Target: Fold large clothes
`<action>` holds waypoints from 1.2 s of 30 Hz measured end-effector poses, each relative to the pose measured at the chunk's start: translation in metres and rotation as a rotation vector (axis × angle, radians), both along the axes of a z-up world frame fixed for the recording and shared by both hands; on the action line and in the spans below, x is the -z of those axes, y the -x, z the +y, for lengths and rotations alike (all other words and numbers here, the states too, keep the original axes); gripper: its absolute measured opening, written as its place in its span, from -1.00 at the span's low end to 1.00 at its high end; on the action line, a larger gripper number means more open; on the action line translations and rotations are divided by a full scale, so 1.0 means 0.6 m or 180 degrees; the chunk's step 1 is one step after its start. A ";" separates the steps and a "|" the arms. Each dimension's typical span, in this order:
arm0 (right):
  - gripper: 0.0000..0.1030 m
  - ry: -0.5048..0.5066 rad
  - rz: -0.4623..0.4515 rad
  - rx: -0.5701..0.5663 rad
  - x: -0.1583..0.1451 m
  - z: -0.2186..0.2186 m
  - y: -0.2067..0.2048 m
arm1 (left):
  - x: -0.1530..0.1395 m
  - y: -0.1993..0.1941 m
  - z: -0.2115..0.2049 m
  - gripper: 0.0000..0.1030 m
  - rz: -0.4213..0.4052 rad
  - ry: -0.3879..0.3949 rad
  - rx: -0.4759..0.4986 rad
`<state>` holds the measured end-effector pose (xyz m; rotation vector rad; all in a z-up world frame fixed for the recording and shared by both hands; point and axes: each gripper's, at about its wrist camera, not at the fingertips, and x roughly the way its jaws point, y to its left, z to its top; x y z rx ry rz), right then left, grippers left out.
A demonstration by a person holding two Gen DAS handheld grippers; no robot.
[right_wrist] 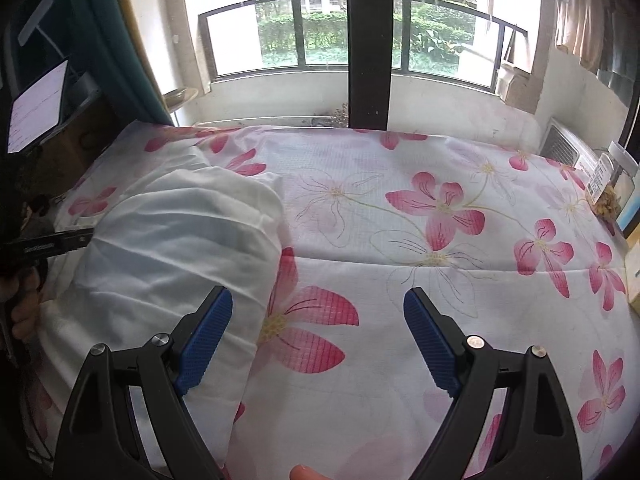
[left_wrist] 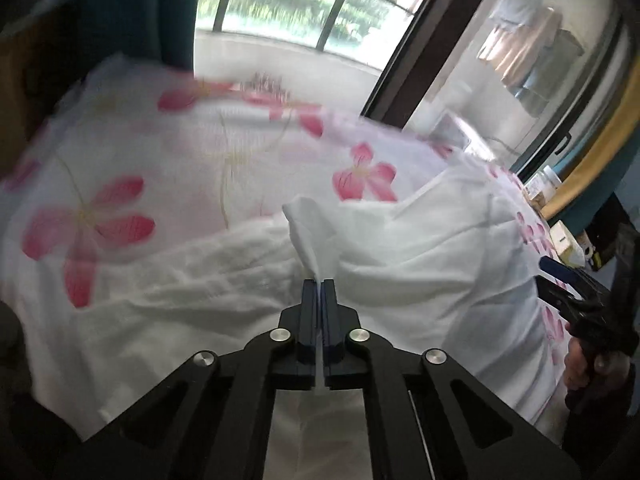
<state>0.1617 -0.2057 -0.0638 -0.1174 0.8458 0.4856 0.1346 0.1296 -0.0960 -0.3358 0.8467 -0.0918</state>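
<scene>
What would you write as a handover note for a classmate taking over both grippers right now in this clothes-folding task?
Left gripper: shut on a pinched fold of the white garment.
Right gripper: open, holding nothing, above the garment's right edge and the floral sheet.
Garment: bunched on the sheet's left side, not flat.
Done: one grasp taken.
Left: grip a second point with the right gripper, spread, then fold.

garment [left_wrist: 224, 280]: white matt cloth | sheet [right_wrist: 400, 240]: floral, perhaps cotton | pads [right_wrist: 208, 336]: ribbed
</scene>
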 end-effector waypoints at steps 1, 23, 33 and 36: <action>0.70 -0.0003 -0.0003 -0.0003 -0.001 0.002 -0.001 | -0.014 0.010 -0.001 -0.98 -0.0089 -0.0066 -0.0061; 0.70 0.0130 0.0073 -0.0203 0.023 0.097 -0.030 | 0.009 0.083 0.066 -0.97 0.0221 -0.0137 -0.0625; 0.70 -0.0051 -0.0020 -0.0094 -0.013 0.082 -0.014 | -0.027 0.137 0.043 0.08 0.0000 0.0011 -0.0582; 0.70 -0.0091 -0.0045 -0.0158 -0.018 0.085 0.003 | -0.019 0.153 0.021 0.08 0.0080 0.0069 -0.0393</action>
